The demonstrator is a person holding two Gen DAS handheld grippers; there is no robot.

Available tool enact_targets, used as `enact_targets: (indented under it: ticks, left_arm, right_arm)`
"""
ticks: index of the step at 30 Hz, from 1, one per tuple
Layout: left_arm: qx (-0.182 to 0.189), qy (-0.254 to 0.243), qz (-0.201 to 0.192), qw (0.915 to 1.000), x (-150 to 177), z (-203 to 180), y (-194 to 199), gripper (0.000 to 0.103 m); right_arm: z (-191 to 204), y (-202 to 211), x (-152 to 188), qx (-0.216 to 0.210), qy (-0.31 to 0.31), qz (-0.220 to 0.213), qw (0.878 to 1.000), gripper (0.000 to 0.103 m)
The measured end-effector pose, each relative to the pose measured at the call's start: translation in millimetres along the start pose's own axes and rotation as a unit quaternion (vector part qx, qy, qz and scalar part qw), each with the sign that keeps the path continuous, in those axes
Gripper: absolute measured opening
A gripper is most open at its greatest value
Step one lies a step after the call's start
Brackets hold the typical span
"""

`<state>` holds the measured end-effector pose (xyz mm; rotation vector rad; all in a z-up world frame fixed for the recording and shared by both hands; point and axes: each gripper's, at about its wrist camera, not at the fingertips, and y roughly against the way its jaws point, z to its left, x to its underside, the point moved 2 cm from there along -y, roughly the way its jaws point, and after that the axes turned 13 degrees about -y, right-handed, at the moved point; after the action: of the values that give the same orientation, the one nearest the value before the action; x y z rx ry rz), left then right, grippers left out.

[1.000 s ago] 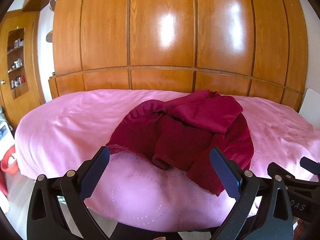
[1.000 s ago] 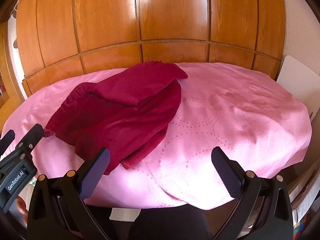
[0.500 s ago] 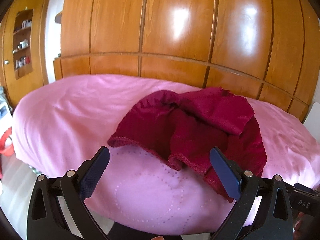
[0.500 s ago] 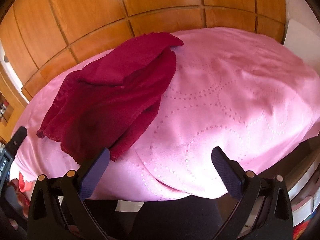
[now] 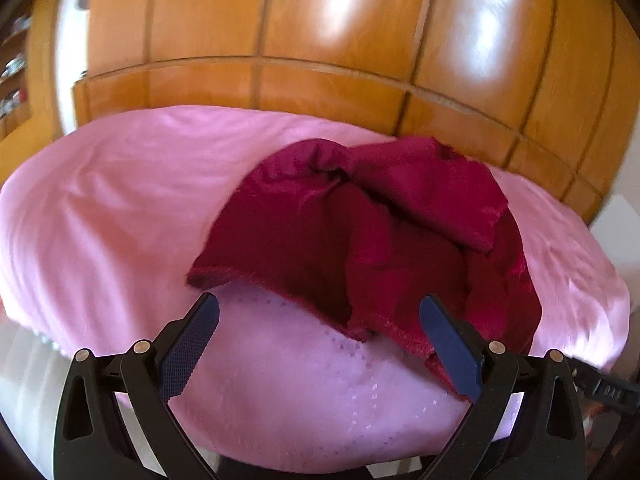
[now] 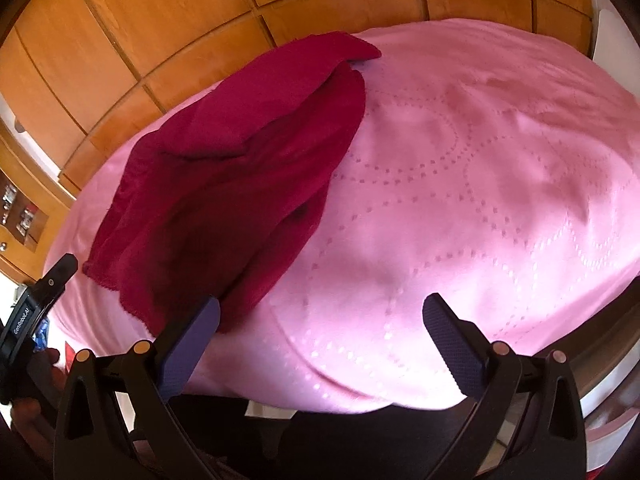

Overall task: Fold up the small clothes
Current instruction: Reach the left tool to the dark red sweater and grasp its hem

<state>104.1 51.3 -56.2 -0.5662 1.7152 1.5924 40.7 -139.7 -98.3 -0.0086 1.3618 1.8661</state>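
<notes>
A crumpled dark red garment (image 5: 372, 232) lies on a pink cloth-covered table (image 5: 120, 216). In the right wrist view the garment (image 6: 240, 168) lies on the left half of the table (image 6: 480, 184). My left gripper (image 5: 318, 328) is open and empty, just above the garment's near hem; its right finger overlaps the hem's right part in view. My right gripper (image 6: 320, 330) is open and empty, with its left finger at the garment's near right edge. The left gripper's body shows at the far left of the right wrist view (image 6: 36, 308).
A wall of glossy wooden cabinet panels (image 5: 320, 40) stands right behind the table. A wooden shelf unit with small items (image 6: 20, 216) is at the left. A white board (image 6: 616, 40) leans at the table's right end.
Both grippers have moved forward and down toward the garment's near edge. Both stay open. The garment has not moved.
</notes>
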Motion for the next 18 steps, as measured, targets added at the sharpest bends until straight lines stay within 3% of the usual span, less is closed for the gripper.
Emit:
enact_targets:
  ticks: [4, 6, 8, 11, 14, 16, 18]
  left_arm:
    - [0.035, -0.069, -0.008, 0.9970, -36.7, -17.9, -11.6, 0.097]
    - [0.061, -0.124, -0.011, 0.9903, -65.6, -35.5, -26.3, 0.078]
    - [0.088, -0.161, -0.002, 0.9831, -88.4, -52.9, -44.2, 0.073]
    - [0.104, -0.202, -0.007, 0.9739, -118.1, -75.0, -70.1, 0.073]
    - [0.112, -0.232, 0.013, 0.9662, -138.6, -93.4, -106.8, 0.073]
    - [0.138, -0.239, 0.031, 0.9605, -147.0, -101.0, -129.1, 0.073]
    - [0.135, -0.243, 0.047, 0.9592, -155.8, -107.3, -155.9, 0.075]
  right_arm:
    - [2.2, -1.2, -17.6, 0.010, 0.014, -0.014, 1.000, 0.101]
    - [0.6, -1.8, -29.0, 0.012, 0.010, -0.022, 1.000, 0.101]
    - [-2.2, -3.6, -40.4, 0.011, 0.000, -0.025, 1.000, 0.101]
    - [-8.7, -1.9, -53.4, 0.017, -0.012, -0.039, 0.999, 0.101]
    - [-18.9, -0.9, -60.9, 0.024, -0.023, -0.044, 0.998, 0.101]
    - [-23.6, -1.1, -64.7, 0.029, -0.025, -0.045, 0.998, 0.101]
    - [-26.7, 0.3, -66.6, 0.036, -0.022, -0.047, 0.998, 0.101]
